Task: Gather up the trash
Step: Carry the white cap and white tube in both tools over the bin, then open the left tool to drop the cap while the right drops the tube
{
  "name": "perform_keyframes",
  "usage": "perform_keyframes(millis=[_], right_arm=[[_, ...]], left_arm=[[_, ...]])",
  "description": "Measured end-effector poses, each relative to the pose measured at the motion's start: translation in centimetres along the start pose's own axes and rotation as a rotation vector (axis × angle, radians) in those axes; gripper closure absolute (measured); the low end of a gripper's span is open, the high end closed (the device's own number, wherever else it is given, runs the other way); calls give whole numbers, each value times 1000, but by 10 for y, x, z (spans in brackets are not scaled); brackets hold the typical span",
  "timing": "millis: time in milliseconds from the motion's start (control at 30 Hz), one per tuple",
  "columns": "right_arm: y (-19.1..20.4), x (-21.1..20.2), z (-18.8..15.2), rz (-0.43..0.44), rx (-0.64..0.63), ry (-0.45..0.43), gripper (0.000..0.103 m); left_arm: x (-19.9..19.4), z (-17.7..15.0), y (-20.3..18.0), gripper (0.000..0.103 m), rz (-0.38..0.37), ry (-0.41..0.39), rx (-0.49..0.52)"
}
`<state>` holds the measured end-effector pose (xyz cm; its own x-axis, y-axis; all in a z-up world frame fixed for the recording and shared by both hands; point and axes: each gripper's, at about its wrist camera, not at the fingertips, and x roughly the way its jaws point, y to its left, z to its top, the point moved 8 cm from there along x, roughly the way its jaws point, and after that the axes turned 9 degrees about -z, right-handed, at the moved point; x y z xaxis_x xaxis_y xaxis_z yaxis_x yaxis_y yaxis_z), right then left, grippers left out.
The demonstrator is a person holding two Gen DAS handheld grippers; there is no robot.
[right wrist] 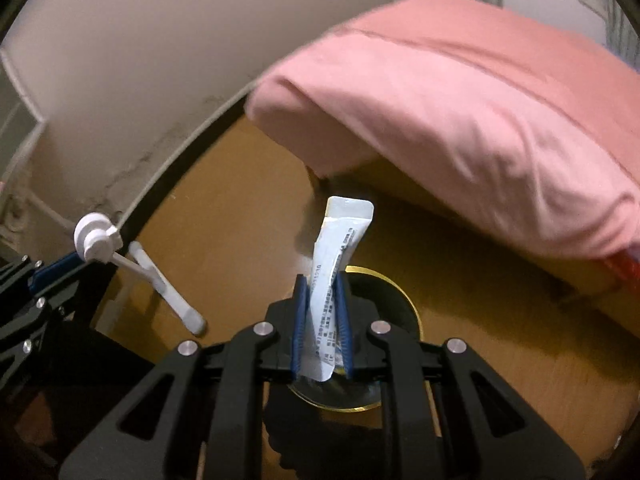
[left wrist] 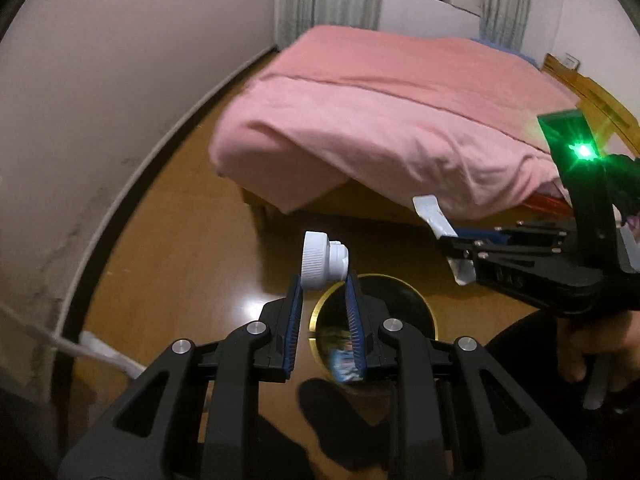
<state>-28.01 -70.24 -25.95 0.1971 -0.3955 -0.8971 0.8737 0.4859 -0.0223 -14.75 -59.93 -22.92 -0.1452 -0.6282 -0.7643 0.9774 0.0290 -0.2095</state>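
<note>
My left gripper (left wrist: 324, 280) is shut on a white pump head (left wrist: 316, 260), held at the fingertips. Right under it on the wooden floor stands a round black bin with a gold rim (left wrist: 386, 277); a blue and white wrapper (left wrist: 344, 362) lies inside. To the right, my right gripper (left wrist: 452, 246) holds a white squeezed tube (left wrist: 430, 210). In the right wrist view the right gripper (right wrist: 320, 280) is shut on that tube (right wrist: 344, 236), above the bin's rim (right wrist: 416, 312). The left gripper (right wrist: 74, 258) sits at the left edge, and the pump head (right wrist: 94, 238) trails a long dip tube (right wrist: 176, 304).
A bed under a pink blanket (left wrist: 380, 120) fills the far side, its corner overhanging close to the bin. A pale wall with a dark skirting curves along the left. A white cord (left wrist: 100, 350) lies on the floor there. A person's hand (left wrist: 580, 354) grips the right tool.
</note>
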Motion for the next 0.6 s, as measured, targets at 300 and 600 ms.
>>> perform_keyframes(millis=[300, 600], right_arm=[[-25, 37, -37, -3, 11, 58, 88], [-34, 42, -40, 2, 28, 72, 88]], left_arm=[[71, -22, -7, 82, -44, 77, -11], [87, -26, -15, 82, -54, 103, -8]])
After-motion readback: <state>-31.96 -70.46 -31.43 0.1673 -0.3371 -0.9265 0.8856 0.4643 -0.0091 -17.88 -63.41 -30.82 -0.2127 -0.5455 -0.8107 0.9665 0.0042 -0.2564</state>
